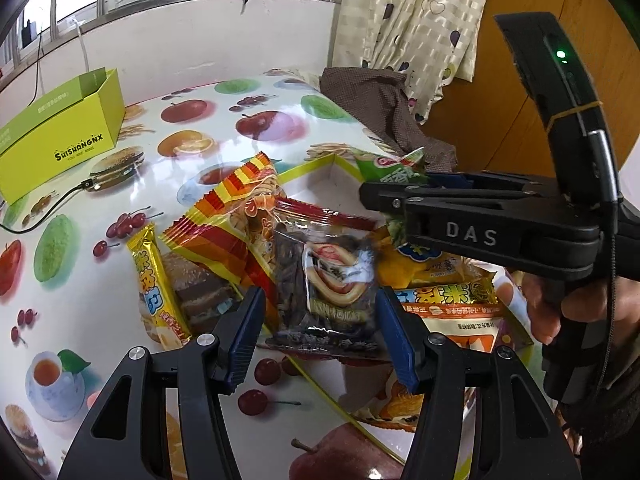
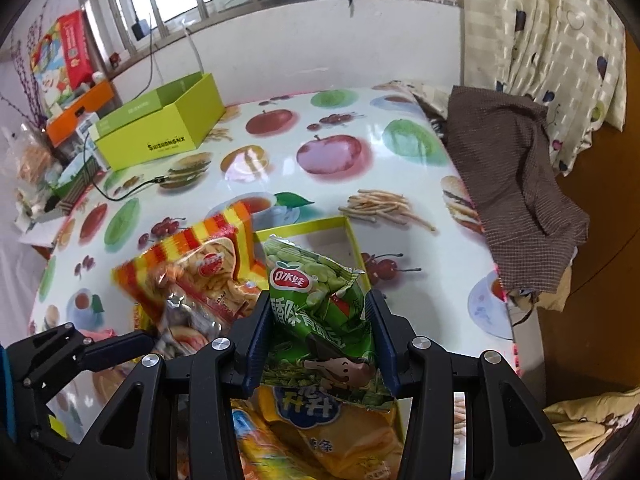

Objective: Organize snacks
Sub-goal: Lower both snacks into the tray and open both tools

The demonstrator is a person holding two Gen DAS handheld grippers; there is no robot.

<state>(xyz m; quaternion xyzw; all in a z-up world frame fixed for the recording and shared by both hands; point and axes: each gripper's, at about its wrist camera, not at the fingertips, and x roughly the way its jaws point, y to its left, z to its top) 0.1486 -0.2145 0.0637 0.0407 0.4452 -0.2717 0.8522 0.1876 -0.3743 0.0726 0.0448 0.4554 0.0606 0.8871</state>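
My left gripper [image 1: 320, 336] is shut on a clear packet of dark sunflower seeds [image 1: 324, 288], held above the table. My right gripper [image 2: 320, 332] is shut on a green pea snack bag [image 2: 320, 300]; it also shows in the left wrist view [image 1: 384, 170], with the right gripper [image 1: 460, 216] at the right. A red and yellow striped snack bag [image 1: 232, 224] leans on the rim of a shallow yellow-edged tray [image 2: 312, 226]. Yellow and orange snack bags [image 2: 320, 432] lie in the tray below my right gripper. A yellow snack bar [image 1: 154, 288] lies on the table at the left.
An open lime green box [image 2: 160, 128] stands at the far left of the fruit-print table [image 2: 360, 184], with a black cable [image 2: 128, 192] beside it. A brown checked cloth [image 2: 516, 184] drapes the right edge. Clutter and boxes [image 2: 60, 64] sit at the far left.
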